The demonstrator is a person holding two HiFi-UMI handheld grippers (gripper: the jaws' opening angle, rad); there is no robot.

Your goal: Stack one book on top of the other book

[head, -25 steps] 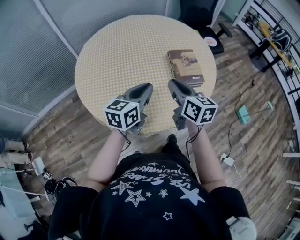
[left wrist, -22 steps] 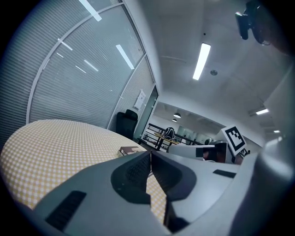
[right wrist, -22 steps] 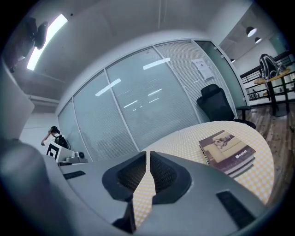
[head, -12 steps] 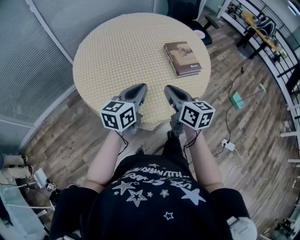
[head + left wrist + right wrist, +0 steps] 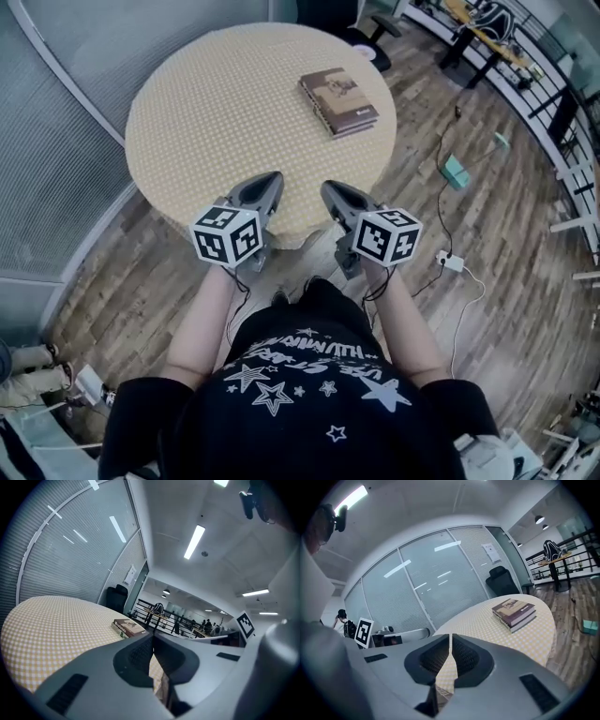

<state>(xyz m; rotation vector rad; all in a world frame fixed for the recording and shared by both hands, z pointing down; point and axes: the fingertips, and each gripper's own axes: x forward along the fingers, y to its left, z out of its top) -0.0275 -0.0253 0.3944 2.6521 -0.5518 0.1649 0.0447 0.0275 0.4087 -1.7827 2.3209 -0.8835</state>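
Two books [image 5: 339,101] lie stacked; checked table [image 5: 216,122] beneath them.

The round table [image 5: 216,103] is viewed steeply from above by the head camera. Low, nearly level views across it are taken from behind the jaws of the left gripper [image 5: 270,180] and the right gripper [image 5: 330,189]. The stacked books [image 5: 339,101] are shared by all three views.

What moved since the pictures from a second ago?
Both grippers pulled back toward the person. The left gripper and right gripper now sit at the near edge of the table instead of further over it. Nothing was grabbed or let go, and both are shut and empty. The two books stayed stacked in the same spot.
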